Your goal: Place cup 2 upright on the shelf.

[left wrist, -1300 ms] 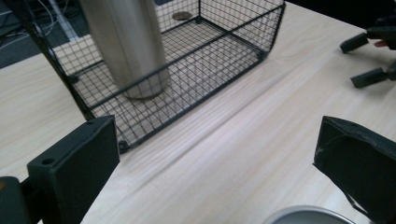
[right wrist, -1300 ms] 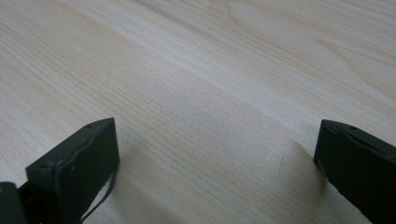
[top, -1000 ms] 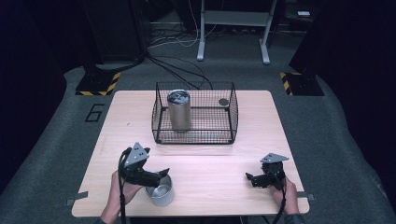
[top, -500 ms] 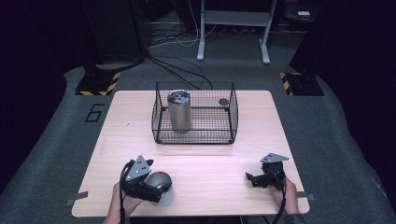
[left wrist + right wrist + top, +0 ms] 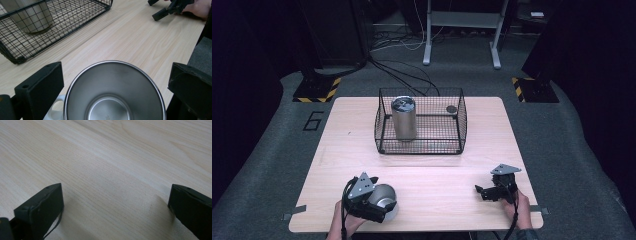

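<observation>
A steel cup [image 5: 383,198] stands near the table's front left edge, its open mouth [image 5: 115,97] facing up at the left gripper view. My left gripper [image 5: 377,206] is open with one jaw on each side of the cup, close to its rim; I cannot tell whether they touch it. A white part shows at the cup's lower left [image 5: 56,111]. My right gripper [image 5: 481,193] rests open at the front right, over bare wood [image 5: 116,188]. It also appears far off in the left gripper view [image 5: 162,12].
A black wire basket [image 5: 422,150] sits at the table's middle back, holding an upright steel tumbler [image 5: 404,119] and a small dark round thing [image 5: 451,108]. The basket's corner [image 5: 17,58] lies close ahead of the cup. Bare wood [image 5: 437,175] stretches between the grippers.
My left gripper has dropped toward the front edge and come down around the steel cup, which earlier stood just in front of it. The right gripper has stayed put.
</observation>
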`<state>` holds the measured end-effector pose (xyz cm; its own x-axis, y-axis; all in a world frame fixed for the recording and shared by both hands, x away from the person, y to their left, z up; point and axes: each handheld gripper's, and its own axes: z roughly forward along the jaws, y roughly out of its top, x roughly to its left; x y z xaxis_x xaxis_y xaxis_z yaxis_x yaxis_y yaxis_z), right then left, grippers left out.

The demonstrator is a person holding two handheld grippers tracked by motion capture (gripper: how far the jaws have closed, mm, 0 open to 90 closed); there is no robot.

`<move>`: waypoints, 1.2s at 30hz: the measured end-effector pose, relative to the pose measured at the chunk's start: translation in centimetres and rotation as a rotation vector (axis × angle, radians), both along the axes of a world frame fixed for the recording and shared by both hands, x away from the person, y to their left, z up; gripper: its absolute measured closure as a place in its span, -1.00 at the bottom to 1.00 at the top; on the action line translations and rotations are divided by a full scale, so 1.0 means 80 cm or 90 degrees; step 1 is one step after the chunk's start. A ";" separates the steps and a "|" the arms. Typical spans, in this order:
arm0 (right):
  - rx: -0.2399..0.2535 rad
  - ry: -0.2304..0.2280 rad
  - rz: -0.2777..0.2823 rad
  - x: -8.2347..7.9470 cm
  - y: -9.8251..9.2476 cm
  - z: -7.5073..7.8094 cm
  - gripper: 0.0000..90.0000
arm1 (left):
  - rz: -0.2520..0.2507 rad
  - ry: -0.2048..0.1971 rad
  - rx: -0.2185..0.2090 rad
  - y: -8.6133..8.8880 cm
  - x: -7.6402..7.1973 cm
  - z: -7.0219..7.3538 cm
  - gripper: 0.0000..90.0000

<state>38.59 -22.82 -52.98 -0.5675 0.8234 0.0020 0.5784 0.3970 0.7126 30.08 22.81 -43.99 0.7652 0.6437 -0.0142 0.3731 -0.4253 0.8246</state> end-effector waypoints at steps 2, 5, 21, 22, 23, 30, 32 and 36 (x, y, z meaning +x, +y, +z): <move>0.000 0.000 0.000 0.000 0.000 0.000 -1.00 | 0.001 0.000 -0.003 -0.001 0.001 -0.003 -1.00; 0.001 0.000 0.000 0.000 0.000 0.000 -1.00 | 0.000 0.002 0.000 -0.001 0.002 -0.005 -1.00; 0.001 -0.001 0.000 0.000 0.000 0.000 -1.00 | 0.004 0.002 0.014 -0.007 0.005 -0.026 -1.00; 0.002 -0.001 0.000 0.000 0.000 0.000 -1.00 | 0.002 0.000 0.018 -0.007 0.005 -0.026 -1.00; 0.001 -0.001 0.000 0.000 0.000 0.000 -1.00 | 0.001 -0.002 0.021 -0.007 0.006 -0.026 -1.00; 0.000 0.000 0.000 0.000 0.000 0.000 -1.00 | 0.000 -0.013 0.034 -0.010 0.004 -0.029 -0.88; 0.000 0.000 0.000 0.000 0.000 0.000 -1.00 | 0.000 -0.014 0.034 -0.010 0.004 -0.029 -0.87; 0.001 0.000 0.000 0.000 0.000 0.000 -1.00 | -0.005 -0.014 0.038 -0.010 0.004 -0.028 -0.87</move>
<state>38.59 -22.82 -52.98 -0.5678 0.8232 0.0027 0.5780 0.3964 0.7133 30.40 22.01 -46.23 0.7696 0.6372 0.0418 0.3514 -0.4772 0.8055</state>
